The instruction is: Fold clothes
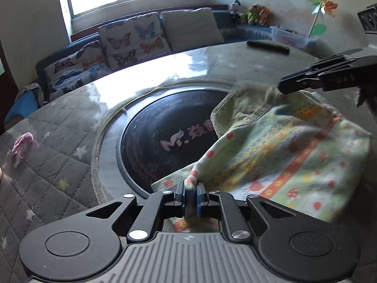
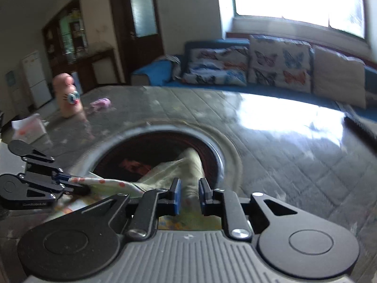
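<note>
Left hand-held gripper: pads pressed together on a corner of the patterned garment | Right hand-held gripper: jaws partly spread, cloth between them, grip cannot be told | Garment: lifted between both grippers, over the dark round inset of the quilted table | Pink cloth: well apart.

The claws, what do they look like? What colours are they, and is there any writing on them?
Both claws are mostly black. The left claw has two short fingers with blue pads, angular black link arms with silver screws, round black discs on each side and a ribbed grey plate behind. The right claw looks the same. Seen from the side, it carries small pale lettering on its black body.
</note>
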A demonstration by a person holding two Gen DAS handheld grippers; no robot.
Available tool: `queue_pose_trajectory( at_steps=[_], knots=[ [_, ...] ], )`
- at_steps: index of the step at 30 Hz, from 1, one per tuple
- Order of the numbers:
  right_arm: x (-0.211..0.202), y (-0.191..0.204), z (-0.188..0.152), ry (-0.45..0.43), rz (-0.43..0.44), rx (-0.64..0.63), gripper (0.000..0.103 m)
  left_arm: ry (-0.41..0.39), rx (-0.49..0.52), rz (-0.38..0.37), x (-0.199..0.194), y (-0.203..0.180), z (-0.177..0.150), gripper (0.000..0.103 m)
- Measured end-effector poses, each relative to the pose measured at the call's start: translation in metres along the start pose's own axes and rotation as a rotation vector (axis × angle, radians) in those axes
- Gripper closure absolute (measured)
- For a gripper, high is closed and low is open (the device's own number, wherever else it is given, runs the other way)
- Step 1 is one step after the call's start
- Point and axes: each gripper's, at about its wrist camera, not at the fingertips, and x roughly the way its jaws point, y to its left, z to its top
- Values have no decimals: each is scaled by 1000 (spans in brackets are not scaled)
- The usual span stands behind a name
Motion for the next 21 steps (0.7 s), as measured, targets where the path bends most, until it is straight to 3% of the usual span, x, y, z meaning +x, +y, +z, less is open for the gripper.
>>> queue_pose_trajectory(
  at_steps=[12,17,21],
  knots=[
    [-38,-65,-55,-2,-193,137,81,-15,-57,83,4,14,9,75],
    [-34,-78,-56,-2,-160,208,81,-18,-86,164,2,17,15,75],
    [-31,-75,-54,-23,-139,222,81,-54,-114,163,-12,14,22,75]
  ],
)
